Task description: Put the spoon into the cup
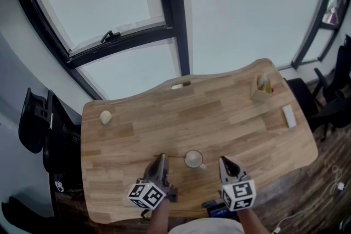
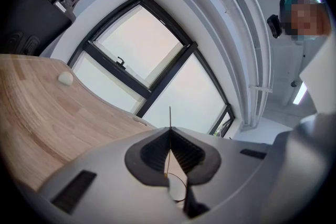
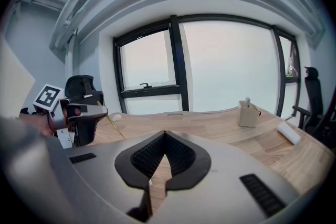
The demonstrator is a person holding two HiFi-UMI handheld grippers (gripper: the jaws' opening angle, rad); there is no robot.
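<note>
The spoon [image 2: 169,114] is pinched in the left gripper [image 2: 169,131], whose jaws are closed on its thin golden shaft. A short length sticks out past the tips. I cannot tell which end is the bowl. In the right gripper view the shaft slants down from the left gripper toward the cup [image 1: 193,159].

By its look the spoon is very light, stiff and smooth. I judge it could swivel or slide between the ribbed pads, so a hold nearer mid-shaft would be steadier than one at the end. It needs little force, and a slow tilt over the cup's rim should do before the jaws part.

The right gripper [image 3: 165,134] has its jaw tips together with nothing between them. It hangs just right of the cup and is free to steady it. The cup looks small and light, so a poke from the shaft might shift or tip it. Its handle points toward the right gripper.

The cup stands on the table [image 1: 230,118] near the near edge, between the two grippers. Bare wood lies around the cup on every side. A pale round lump [image 1: 105,117] lies well to the cup's far left. A tan holder [image 1: 262,88] and a white block [image 1: 289,116] lie well to its far right. Neither crowds the approach.
</note>
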